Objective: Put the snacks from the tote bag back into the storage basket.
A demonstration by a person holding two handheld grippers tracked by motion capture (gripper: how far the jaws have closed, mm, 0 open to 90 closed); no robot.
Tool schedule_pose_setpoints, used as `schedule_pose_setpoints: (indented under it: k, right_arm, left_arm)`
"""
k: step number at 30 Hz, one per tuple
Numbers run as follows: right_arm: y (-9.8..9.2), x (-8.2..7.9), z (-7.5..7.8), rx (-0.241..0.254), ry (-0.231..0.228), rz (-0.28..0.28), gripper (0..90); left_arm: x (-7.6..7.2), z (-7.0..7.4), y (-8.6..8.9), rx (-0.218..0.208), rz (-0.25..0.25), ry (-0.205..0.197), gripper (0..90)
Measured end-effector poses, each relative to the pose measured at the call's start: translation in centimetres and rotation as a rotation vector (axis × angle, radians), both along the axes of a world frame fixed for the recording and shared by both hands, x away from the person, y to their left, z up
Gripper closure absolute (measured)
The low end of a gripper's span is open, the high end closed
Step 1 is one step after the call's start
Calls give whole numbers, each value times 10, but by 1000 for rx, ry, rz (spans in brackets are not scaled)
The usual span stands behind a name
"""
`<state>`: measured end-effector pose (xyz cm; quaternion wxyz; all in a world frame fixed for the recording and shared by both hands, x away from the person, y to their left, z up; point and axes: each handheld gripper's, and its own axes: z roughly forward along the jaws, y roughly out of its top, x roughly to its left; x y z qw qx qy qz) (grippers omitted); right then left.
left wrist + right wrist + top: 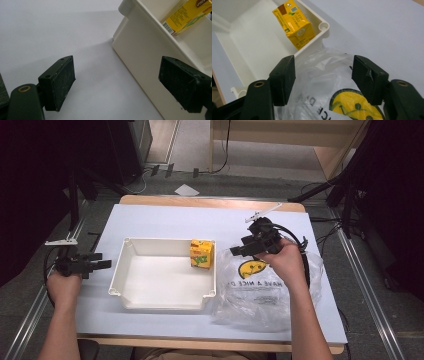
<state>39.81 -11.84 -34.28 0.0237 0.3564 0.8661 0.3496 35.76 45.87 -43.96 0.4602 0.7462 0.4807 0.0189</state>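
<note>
A yellow drink carton [201,253] stands in the far right corner of a white plastic bin [131,256] at the table's middle. The carton [294,23] leans against the bin's wall [313,41] in the right gripper view. A clear plastic bag [260,292] with a yellow smiley print lies right of the bin. My right gripper [238,251] hovers open over the bag's far left edge [324,75], nothing between its jaws. My left gripper [102,264] is open just left of the bin's outer wall [140,50], low over the table; the carton [186,16] peeks over the rim.
A white sheet [150,220] covers the wooden table [200,202]. Bare sheet lies behind and in front of the bin. Dark tripod legs [320,190] and cables stand on the floor beyond the table, and a paper scrap [186,190] lies there.
</note>
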Motion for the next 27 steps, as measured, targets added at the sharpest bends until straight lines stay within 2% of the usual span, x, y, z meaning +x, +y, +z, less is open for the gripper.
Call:
schedule_pose_setpoints:
  k: [2, 9, 13, 17, 27]
  right_arm:
    - [-4, 2, -2, 2, 6, -8, 336]
    - [-28, 6, -3, 23, -41, -45, 297]
    - [-42, 8, -6, 20, -35, -83, 291]
    - [-51, 9, -12, 16, -24, -80, 266]
    - [-69, 10, -19, -11, -51, -97, 271]
  left_arm:
    - [0, 0, 0, -1, 2, 1, 146]
    - [0, -1, 0, 3, 7, 6, 146]
    - [0, -1, 0, 6, 6, 6, 146]
    - [1, -1, 0, 11, 8, 10, 146]
    - [2, -2, -2, 18, 5, 16, 146]
